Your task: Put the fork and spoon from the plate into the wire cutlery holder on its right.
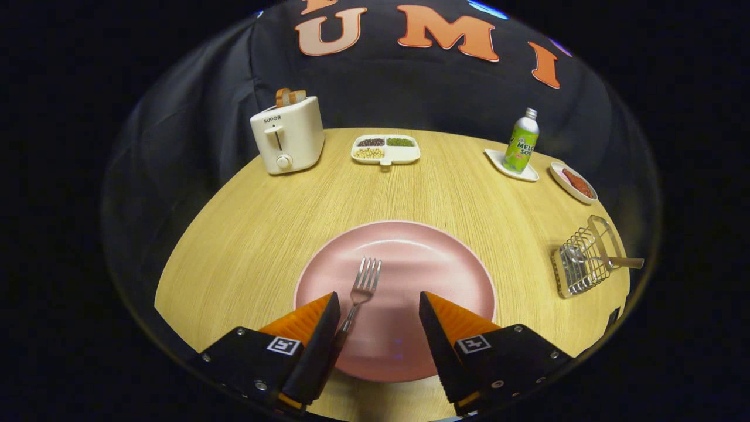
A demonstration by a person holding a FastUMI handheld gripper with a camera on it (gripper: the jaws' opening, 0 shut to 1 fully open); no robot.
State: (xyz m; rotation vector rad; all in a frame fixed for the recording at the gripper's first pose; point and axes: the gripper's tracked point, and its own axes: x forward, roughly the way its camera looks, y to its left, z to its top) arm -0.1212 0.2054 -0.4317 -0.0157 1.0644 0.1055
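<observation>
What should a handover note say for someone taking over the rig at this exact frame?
Gripper: open, fingers spread over the near part of the pink plate, holding nothing.
Fork: lying on the plate, tines pointing away, handle running back beside the left finger.
Spoon: already in the wire cutlery holder right of the plate, handle sticking out.
Done: spoon placed.
Left: close on the fork, carry it to the holder, drop it in.
</observation>
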